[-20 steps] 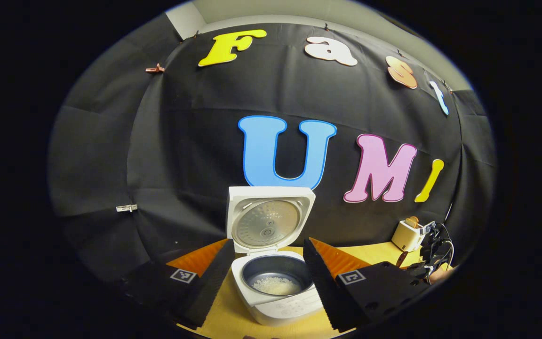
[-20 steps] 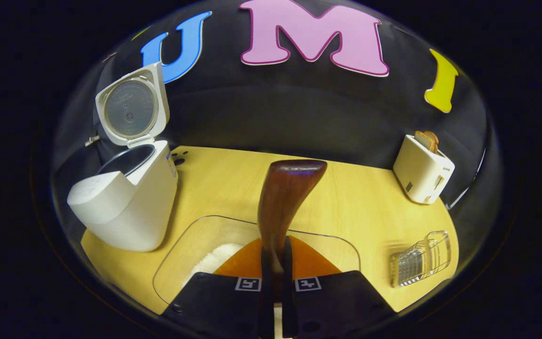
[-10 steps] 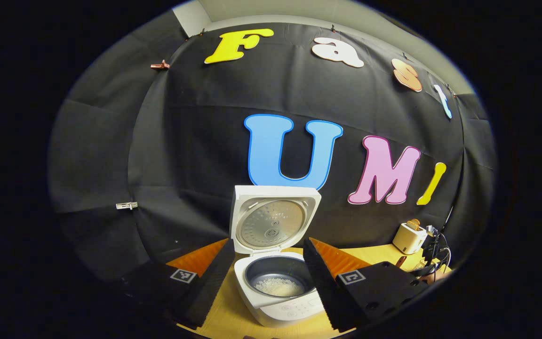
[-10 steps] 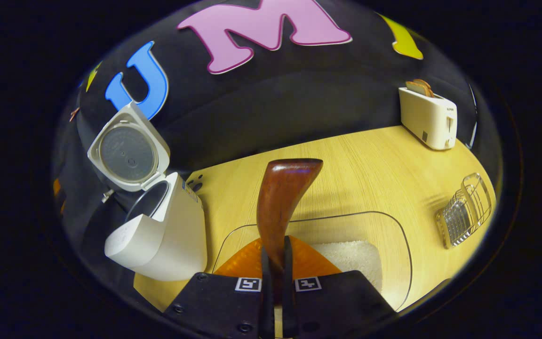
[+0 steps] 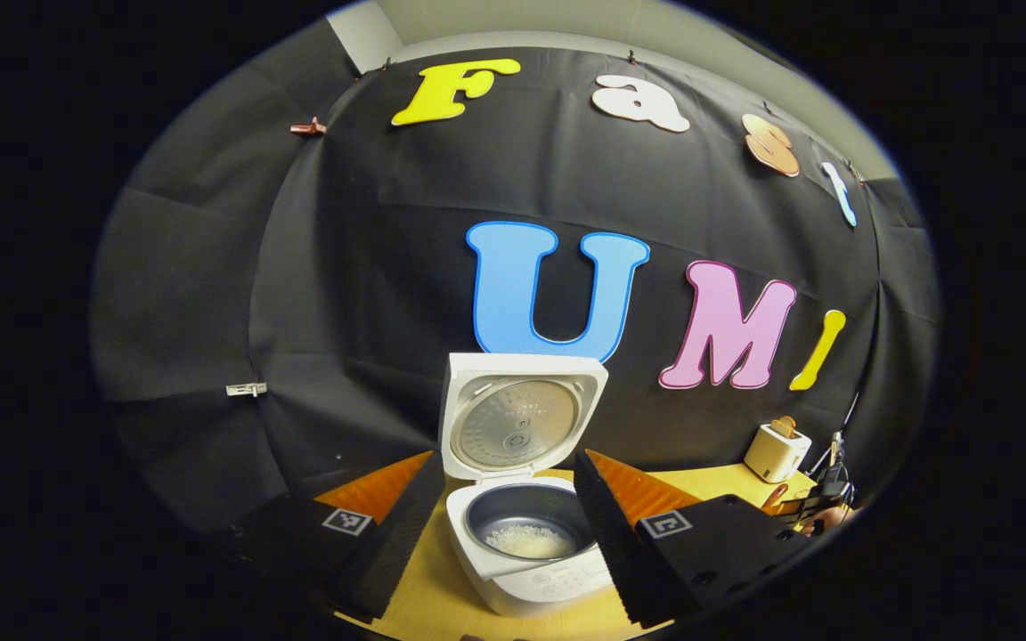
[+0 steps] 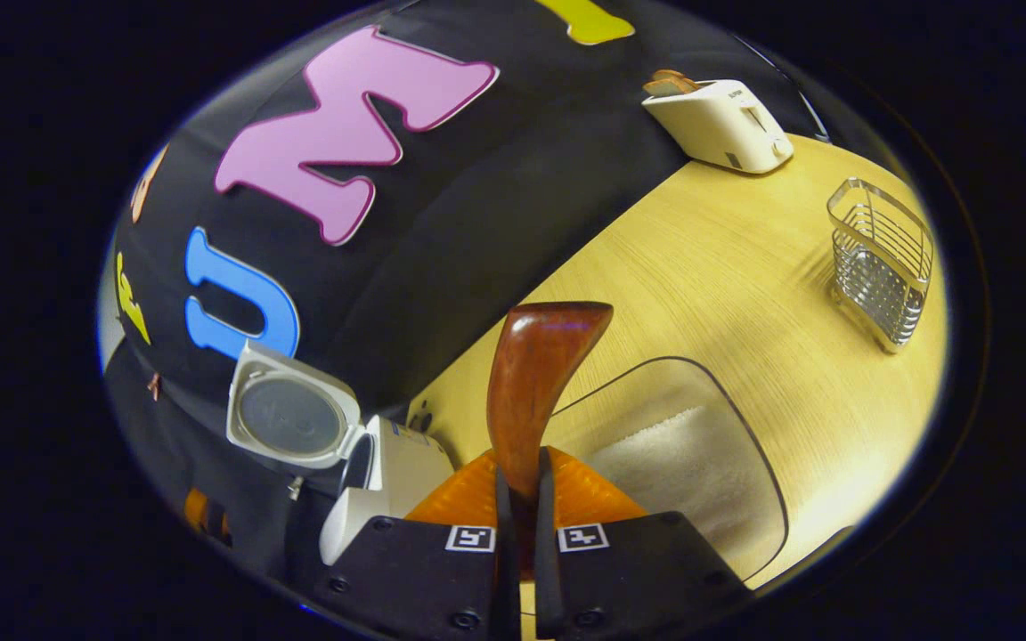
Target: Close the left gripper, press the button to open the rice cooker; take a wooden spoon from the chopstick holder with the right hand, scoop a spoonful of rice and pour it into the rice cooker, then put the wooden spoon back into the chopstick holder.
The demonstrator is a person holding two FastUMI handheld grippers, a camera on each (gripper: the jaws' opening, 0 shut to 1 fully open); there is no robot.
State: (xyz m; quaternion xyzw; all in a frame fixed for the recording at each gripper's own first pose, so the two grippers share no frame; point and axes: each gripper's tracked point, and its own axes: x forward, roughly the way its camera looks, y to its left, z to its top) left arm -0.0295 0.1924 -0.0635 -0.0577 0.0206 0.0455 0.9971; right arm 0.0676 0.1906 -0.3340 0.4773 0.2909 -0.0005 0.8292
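Between right tongs (image 6: 517,499): wooden spoon (image 6: 535,383) clamped, handle hidden.

Our left gripper (image 5: 506,512) hangs level with its fingers spread wide apart, nothing between them. Our right gripper (image 6: 517,499) is rolled well over to one side, its two fingers pressed together on the wooden spoon (image 6: 535,374) handle.

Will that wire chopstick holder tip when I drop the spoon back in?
Possibly. The chopstick holder is thin open wire, so probably light, and looks empty. It stands free on the table, so lower the wooden spoon gently.
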